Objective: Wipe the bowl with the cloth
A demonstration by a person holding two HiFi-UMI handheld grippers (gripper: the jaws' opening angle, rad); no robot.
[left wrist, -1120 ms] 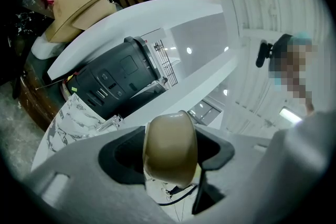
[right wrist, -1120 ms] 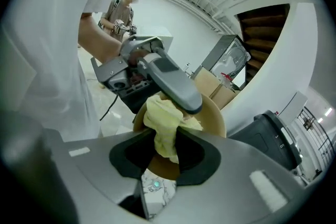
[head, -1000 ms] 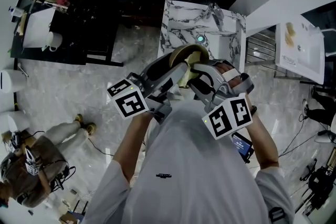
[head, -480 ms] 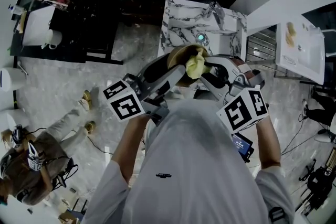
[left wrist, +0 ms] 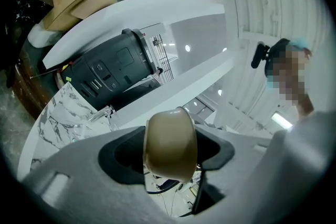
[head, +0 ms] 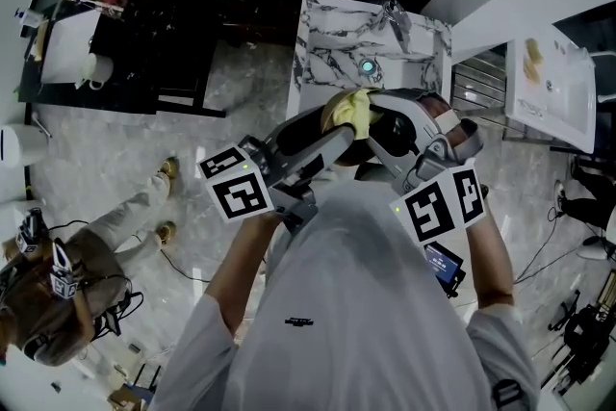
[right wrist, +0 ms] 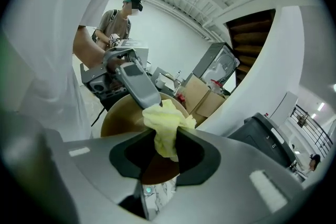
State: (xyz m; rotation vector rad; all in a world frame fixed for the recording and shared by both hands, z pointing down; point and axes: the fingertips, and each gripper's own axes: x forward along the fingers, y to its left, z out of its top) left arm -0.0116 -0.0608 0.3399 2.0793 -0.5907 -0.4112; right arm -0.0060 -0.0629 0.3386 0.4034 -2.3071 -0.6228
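Observation:
A tan bowl (left wrist: 170,148) hangs in the air, tipped on its side, with my left gripper (left wrist: 169,157) shut on its rim. In the right gripper view the bowl (right wrist: 123,115) shows its open inside. A yellow cloth (right wrist: 165,128) is bunched between the jaws of my right gripper (right wrist: 164,147), which is shut on it and presses it against the bowl. In the head view the cloth (head: 352,112) covers most of the bowl, with the left gripper (head: 327,141) coming in from the lower left and the right gripper (head: 377,122) from the right.
Below the grippers stands a small marble-topped table (head: 332,43) with a faucet-like fixture (head: 395,17). A seated person (head: 77,265) is on the floor at the left. Dark furniture (head: 144,24) is at the upper left, a white counter (head: 553,87) at the right.
The cloth and the right gripper have slid up and across the bowl's opening, hiding most of it. The left gripper has shifted slightly with the bowl.

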